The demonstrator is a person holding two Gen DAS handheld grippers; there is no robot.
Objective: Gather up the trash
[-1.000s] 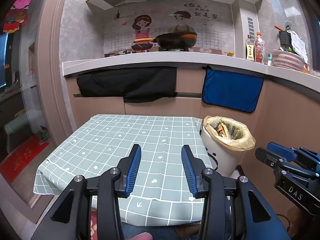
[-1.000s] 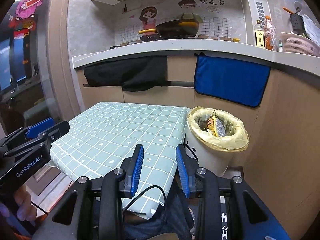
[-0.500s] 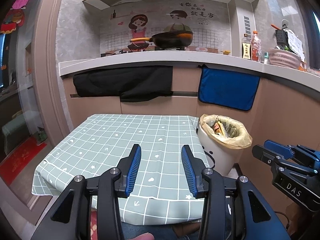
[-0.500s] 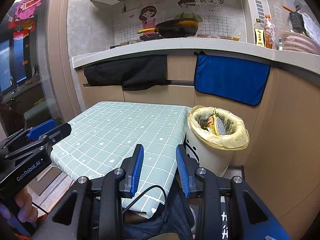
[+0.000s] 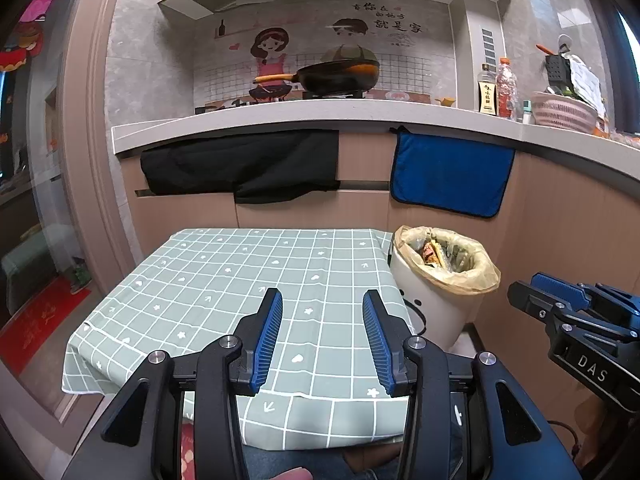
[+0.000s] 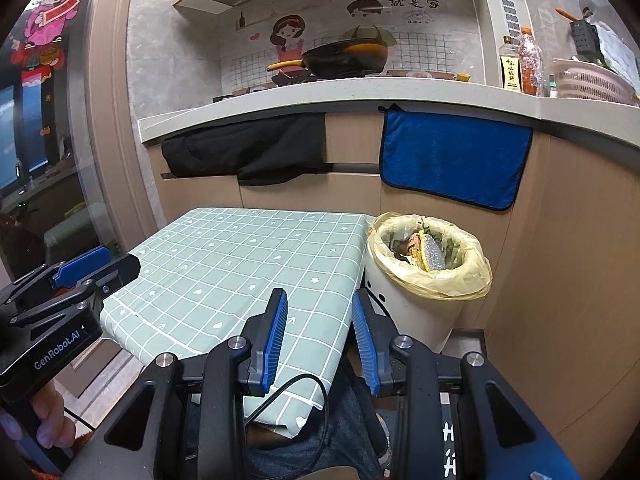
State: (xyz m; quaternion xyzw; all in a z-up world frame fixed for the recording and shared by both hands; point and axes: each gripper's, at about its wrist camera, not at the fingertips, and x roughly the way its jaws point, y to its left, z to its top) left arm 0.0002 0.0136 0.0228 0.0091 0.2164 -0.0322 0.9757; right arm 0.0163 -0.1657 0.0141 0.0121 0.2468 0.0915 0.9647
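Observation:
A white trash bin (image 5: 434,300) (image 6: 416,308) lined with a yellowish bag stands on the floor at the table's far right corner. Wrappers and a silvery packet (image 6: 430,254) lie inside it. The table under a green checked cloth (image 5: 240,280) (image 6: 240,272) carries no loose items. My left gripper (image 5: 322,300) hovers open over the cloth's near edge with nothing between its blue pads. My right gripper (image 6: 318,298) is open too, empty, above the table's near right corner beside the bin. Each gripper shows in the other's view: the right one (image 5: 560,304), the left one (image 6: 80,276).
A counter (image 5: 360,114) runs behind the table, with a black cloth (image 5: 248,168) and a blue towel (image 5: 452,176) hanging from it. On top sit a frying pan (image 5: 340,76), bottles (image 5: 496,92) and a pink basket (image 5: 564,108). A person's legs show below the table edge.
The left wrist view has rolled very slightly, so the bin sits a touch lower and further left; both grippers keep their place and the same jaw width.

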